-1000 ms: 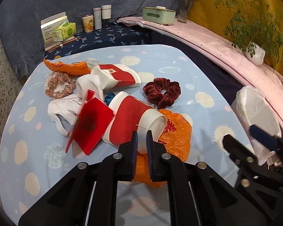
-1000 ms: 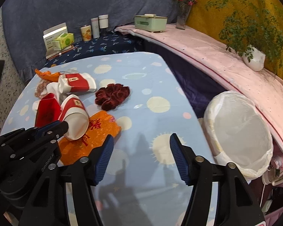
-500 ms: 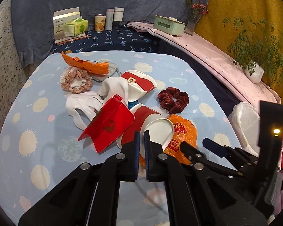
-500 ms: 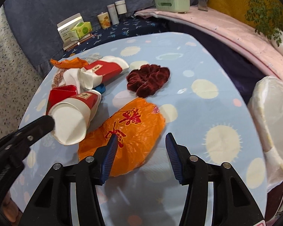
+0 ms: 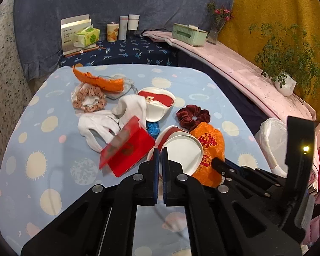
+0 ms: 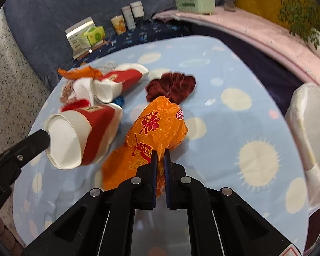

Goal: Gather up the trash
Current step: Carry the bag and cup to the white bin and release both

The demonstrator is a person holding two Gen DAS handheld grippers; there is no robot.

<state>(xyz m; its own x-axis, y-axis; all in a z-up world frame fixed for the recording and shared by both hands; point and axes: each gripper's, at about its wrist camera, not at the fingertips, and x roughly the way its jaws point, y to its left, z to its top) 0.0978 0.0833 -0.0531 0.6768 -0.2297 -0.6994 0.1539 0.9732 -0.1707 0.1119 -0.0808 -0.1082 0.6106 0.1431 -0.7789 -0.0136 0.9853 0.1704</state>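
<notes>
On the near part of the sun-patterned blue tablecloth [image 6: 234, 128], one orange plastic bag [image 6: 157, 132] with red print, crumpled, lies clamped at its near end between the closed jaws of the right gripper [image 6: 159, 162]. Just left of it, one red-and-white paper cup [image 6: 83, 136], on its side with mouth toward the camera, has its rim pinched between the closed jaws of the left gripper [image 5: 159, 155]. Beside the cup in the left wrist view: one red envelope-like packet [image 5: 128, 149], tilted; one blue crumpled scrap [image 5: 153, 128]; white cloth pieces [image 5: 98, 125]; a second red-and-white paper cup [image 5: 157, 102], also on its side. Near the bag's far end sits one dark red scrunchie [image 5: 193, 116]. Farther back lie one pink scrunchie [image 5: 89, 100] and one orange wrapper [image 5: 100, 81]. Off the table's right edge stands one bin lined with a white bag [image 6: 309, 132]. Behind the table: tissue pack [image 5: 86, 36], small containers [image 5: 122, 27], green box [image 5: 189, 34], potted plant [image 5: 285, 64].
</notes>
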